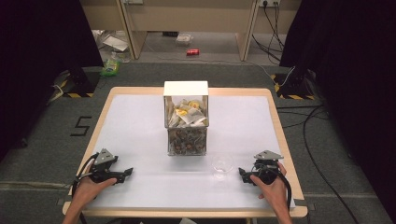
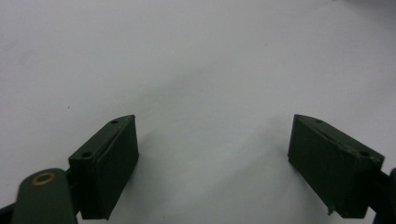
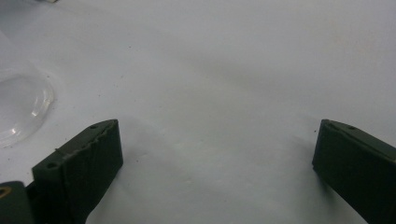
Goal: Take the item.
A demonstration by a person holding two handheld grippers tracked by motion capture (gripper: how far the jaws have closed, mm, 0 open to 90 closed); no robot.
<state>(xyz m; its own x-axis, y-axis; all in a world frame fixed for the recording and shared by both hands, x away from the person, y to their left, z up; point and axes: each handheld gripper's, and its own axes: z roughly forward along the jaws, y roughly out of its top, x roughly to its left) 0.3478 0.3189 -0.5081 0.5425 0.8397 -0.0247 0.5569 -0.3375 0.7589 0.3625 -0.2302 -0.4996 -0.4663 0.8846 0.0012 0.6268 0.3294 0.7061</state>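
Black right gripper (image 1: pixel 244 173) low beside glass (image 1: pixel 222 164), fingers apart.

A lab: black curtains (image 1: pixel 42 56), floor cables (image 1: pixel 317 154), hazard-taped stands (image 1: pixel 292 86).

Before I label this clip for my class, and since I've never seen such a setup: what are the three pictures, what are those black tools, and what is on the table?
A person sits at a table holding a hand-held gripper in each hand: the left hand-held gripper and the right hand-held gripper. The high view looks down from above the person's side. The other two pictures come from cameras riding on each tool, looking along its two black jaws. Both stand wide open over the bare white surface and hold nothing. In the middle stands a clear box with a white top, holding what look like small packets. A clear glass bowl sits near the right tool, apart from it, and also shows in the right gripper view.
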